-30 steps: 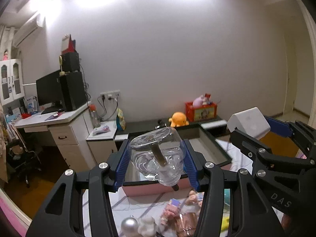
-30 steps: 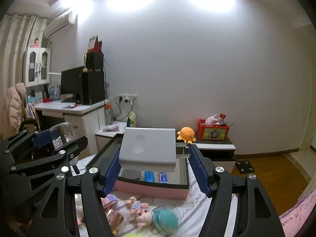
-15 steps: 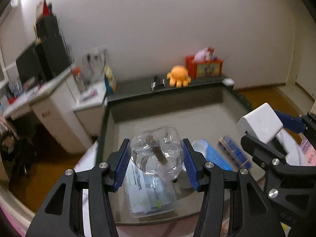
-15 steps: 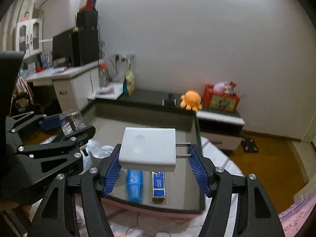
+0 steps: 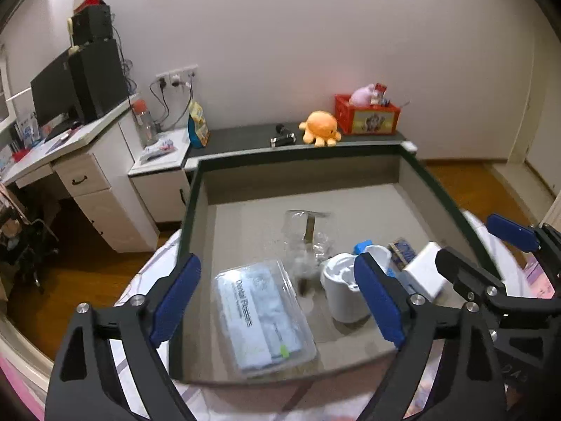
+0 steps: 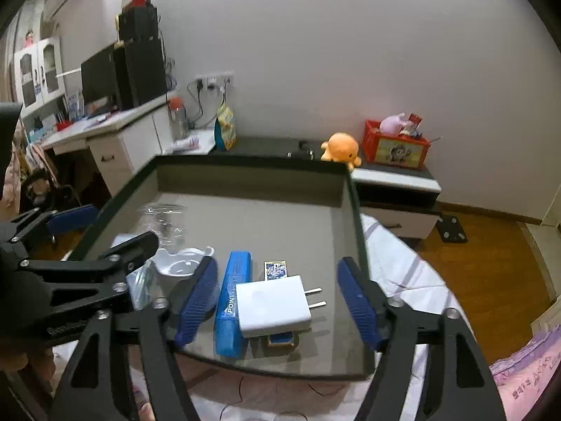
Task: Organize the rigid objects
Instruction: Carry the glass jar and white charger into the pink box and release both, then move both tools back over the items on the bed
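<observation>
both tongs are spread wide with nothing between their blue pads: the left tongs point(image 5: 277, 298) and the right tongs point(image 6: 277, 298) each hang over the near end of 1 shallow grey tray point(image 5: 350, 165) with a dark rim.

inside the tray, counted: 1 clear glass bottle point(image 5: 306, 236) with a brownish stick inside (motion-blurred, so whether it rests on the tray floor cannot be told), 1 clear plastic packet of dental flossers point(image 5: 261, 315) lying flat near the front left, 1 white cup-shaped holder point(image 5: 342, 289) just right of the bottle, 1 blue rectangular box point(image 6: 233, 301), 1 small dark-blue card box point(image 6: 277, 269) and 1 white charger plug point(image 6: 273, 305) with 2 metal prongs pointing right. the charger lies between the right tongs' pads, touching neither, partly over the small card box and right beside the blue box.

beyond the tray sits 1 orange octopus plush point(image 5: 320, 128) and 1 red crate point(image 5: 366, 115) on a dark low cabinet.
</observation>
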`<action>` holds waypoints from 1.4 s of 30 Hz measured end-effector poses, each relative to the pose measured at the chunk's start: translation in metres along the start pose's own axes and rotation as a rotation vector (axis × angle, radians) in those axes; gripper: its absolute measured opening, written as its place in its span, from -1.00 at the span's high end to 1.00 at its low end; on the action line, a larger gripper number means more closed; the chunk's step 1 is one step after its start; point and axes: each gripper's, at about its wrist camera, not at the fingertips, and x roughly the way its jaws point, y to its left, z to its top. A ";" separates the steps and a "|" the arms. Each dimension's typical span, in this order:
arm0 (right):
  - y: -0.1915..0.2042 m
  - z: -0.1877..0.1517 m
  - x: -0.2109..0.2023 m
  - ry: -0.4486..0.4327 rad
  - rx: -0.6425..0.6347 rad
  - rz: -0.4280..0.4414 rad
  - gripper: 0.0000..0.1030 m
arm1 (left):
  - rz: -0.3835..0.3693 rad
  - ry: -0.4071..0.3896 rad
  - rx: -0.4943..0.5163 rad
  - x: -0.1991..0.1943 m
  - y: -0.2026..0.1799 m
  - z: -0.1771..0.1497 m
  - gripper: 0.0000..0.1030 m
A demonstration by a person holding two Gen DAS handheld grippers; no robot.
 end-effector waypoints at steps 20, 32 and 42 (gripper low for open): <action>0.056 -0.071 -0.231 -0.410 -0.108 0.010 -0.62 | 0.148 -0.520 -0.031 -0.263 0.003 -0.108 -1.00; 0.066 -0.145 -0.272 -0.503 -0.070 -0.042 -0.62 | 0.079 -0.526 -0.032 -0.281 -0.007 -0.179 -1.00; 0.061 -0.177 -0.249 -0.418 -0.065 -0.036 -0.63 | 0.078 -0.430 -0.021 -0.248 -0.013 -0.203 -1.00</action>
